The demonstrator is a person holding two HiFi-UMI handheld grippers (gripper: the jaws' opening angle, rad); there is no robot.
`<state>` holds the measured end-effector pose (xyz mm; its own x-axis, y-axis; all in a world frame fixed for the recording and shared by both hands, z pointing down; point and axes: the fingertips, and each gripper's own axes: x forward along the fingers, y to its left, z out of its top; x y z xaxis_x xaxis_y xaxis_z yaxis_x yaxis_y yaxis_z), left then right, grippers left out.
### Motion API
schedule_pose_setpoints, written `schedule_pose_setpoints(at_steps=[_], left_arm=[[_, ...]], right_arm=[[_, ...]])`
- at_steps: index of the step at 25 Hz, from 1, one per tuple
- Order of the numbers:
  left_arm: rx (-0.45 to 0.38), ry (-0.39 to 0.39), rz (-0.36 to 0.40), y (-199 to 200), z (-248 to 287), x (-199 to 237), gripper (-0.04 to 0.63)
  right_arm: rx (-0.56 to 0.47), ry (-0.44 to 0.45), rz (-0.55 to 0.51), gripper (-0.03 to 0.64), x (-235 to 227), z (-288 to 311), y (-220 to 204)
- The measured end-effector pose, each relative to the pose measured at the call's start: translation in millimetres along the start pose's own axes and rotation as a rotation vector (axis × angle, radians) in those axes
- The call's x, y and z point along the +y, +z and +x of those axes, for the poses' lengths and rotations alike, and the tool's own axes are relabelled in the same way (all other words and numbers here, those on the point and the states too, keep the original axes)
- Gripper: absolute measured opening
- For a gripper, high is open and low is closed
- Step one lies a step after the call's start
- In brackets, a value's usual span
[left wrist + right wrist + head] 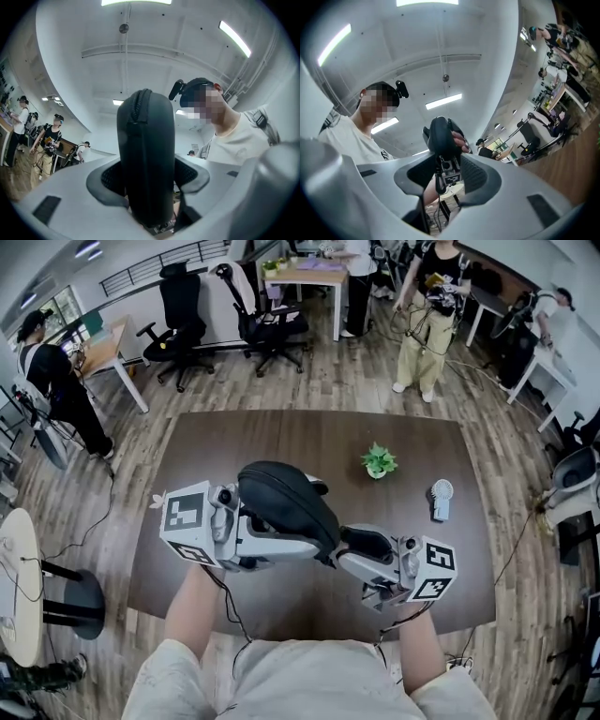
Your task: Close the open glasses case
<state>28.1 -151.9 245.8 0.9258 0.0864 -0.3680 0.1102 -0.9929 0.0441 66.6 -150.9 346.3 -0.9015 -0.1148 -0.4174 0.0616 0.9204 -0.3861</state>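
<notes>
Hovering over the brown desk [281, 437] at the centre of the head view, the black case [286, 502] is hanging in the air between the two claws, not touching the wood. The left claw [147, 176] is pointing in from the left of that frame and clamping the case across its body. In the left gripper view the dark shell is standing upright and filling the whole gap between the ribbed pads [111, 176]. Its zip seam is running up over the top, and the two halves are lying together where the seam is showing. The right claw [444, 164] is pointing in from the lower right of the head view and meeting the case's right end. In the right gripper view its jaws are sitting closer together, with the pads lying against both sides of that rounded end and a black cord [438, 178] dangling below it in the gap. Fingers [462, 140] are showing just beside the case there. A left cube [190, 521] and a right cube [433, 570] with square markers are riding on the claws. A small plant [379, 461] and a grey gadget [441, 499] are standing on the desk toward the upper right, well apart from the case. Chairs [187, 324] and people [429, 310] are standing along the top of the frame.
</notes>
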Motion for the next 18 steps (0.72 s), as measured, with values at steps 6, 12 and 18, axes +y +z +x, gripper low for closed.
schedule_pose_setpoints(at_steps=[6,12,18], left_arm=[[-0.004,-0.042,0.023,8.5,6.0,-9.8,0.281],[0.001,-0.046,0.026,5.0,5.4,-13.7,0.281],[0.023,-0.043,0.030,3.2,6.7,-13.0,0.281]], right_arm=[[-0.024,0.137,0.116,0.142,8.4,8.7,-5.6],[-0.021,0.195,0.177,0.080,12.3,8.9,-14.1],[-0.021,0.239,0.214,0.006,19.7,9.7,-15.9]])
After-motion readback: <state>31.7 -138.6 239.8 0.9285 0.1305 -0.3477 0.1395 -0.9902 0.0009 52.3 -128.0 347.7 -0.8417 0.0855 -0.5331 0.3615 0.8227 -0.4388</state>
